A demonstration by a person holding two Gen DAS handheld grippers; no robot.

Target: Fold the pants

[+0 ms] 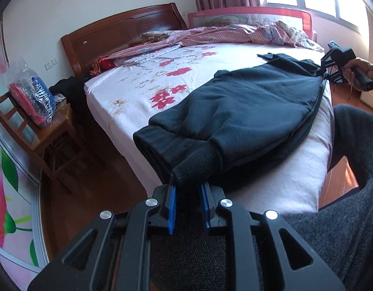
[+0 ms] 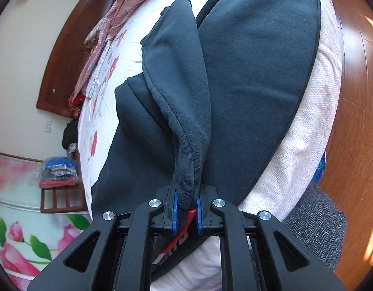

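Observation:
Dark folded pants [image 1: 247, 101] lie along the near edge of the bed [image 1: 138, 84]. My left gripper [image 1: 188, 194] sits at their ribbed cuff [image 1: 198, 165]. The cuff end lies between the blue pads [image 1: 172, 206], which stand apart, so this gripper reads as open. At the far end, a hand holds my right gripper [image 1: 328, 66] at the pants' other end. In the right wrist view, that gripper [image 2: 187, 201] is shut on a bunched strip of the pants [image 2: 259, 72]. It lifts this strip off the flat layer, and a red tag [image 2: 186, 220] hangs between the pads.
The flowered sheet [image 1: 176, 72] stretches beyond the pants, with rumpled pink bedding [image 1: 235, 31] near the wooden headboard [image 1: 118, 31]. A wooden chair [image 1: 48, 140] with a plastic bag of clothes [image 1: 29, 94] stands left of the bed. A person's grey trouser leg [image 1: 344, 194] is close on the right.

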